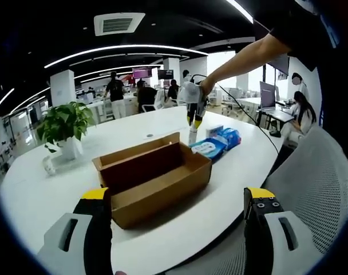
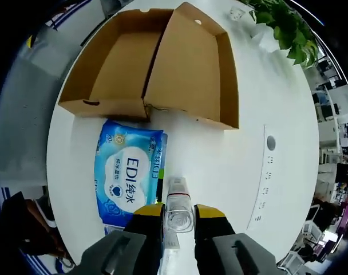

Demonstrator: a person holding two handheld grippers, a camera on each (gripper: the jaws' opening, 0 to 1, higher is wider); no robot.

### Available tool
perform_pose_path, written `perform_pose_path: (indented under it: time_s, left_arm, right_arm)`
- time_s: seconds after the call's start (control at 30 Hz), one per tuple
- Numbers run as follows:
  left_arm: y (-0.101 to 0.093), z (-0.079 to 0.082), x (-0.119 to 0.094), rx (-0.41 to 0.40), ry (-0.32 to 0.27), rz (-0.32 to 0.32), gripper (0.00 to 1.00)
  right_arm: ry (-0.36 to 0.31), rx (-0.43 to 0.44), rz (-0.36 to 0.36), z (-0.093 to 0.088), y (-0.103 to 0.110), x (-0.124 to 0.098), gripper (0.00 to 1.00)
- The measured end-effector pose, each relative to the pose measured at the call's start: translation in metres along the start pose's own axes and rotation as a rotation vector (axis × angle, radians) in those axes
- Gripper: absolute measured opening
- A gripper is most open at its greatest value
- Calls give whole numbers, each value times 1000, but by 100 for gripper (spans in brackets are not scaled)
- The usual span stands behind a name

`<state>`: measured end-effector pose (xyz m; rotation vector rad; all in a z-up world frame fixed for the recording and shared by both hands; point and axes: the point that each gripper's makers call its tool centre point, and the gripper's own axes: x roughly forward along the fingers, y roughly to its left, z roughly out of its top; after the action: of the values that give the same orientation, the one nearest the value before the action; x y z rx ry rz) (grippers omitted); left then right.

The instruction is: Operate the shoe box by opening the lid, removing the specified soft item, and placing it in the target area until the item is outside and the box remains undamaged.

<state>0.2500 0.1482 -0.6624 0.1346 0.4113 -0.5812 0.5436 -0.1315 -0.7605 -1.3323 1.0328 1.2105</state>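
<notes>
- The shoe box (image 2: 157,69) lies open on the white worktop (image 2: 231,172), straight ahead of the right tool (image 2: 177,215), lid folded back flat.
- Right tool is pinching a small clear bottle (image 2: 178,209) between its yellow-tipped jaws, above the worktop.
- The blue pack of wipes (image 2: 127,177) sits outside the box, just left of that tool, touching the box's near edge.
- Left tool (image 1: 180,203) is spread wide, nothing between the jaws, box (image 1: 154,175) just ahead.
- Bare worktop right of the box, up to a potted plant (image 1: 64,129).
</notes>
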Motion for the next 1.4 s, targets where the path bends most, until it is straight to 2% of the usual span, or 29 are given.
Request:
perform_pose_path:
  time_s: [0.4, 0.93, 1.4]
  left_arm:
    - [-3, 2, 0, 1, 3, -4, 100]
    - [-4, 2, 1, -4, 11, 1, 99]
    - [3, -1, 0, -16, 25, 31, 98]
  right_arm:
    - [-18, 81, 39, 2, 3, -1, 16]
    - [-38, 91, 8, 5, -6, -6, 20]
    - [-39, 125, -8, 3, -11, -4, 18]
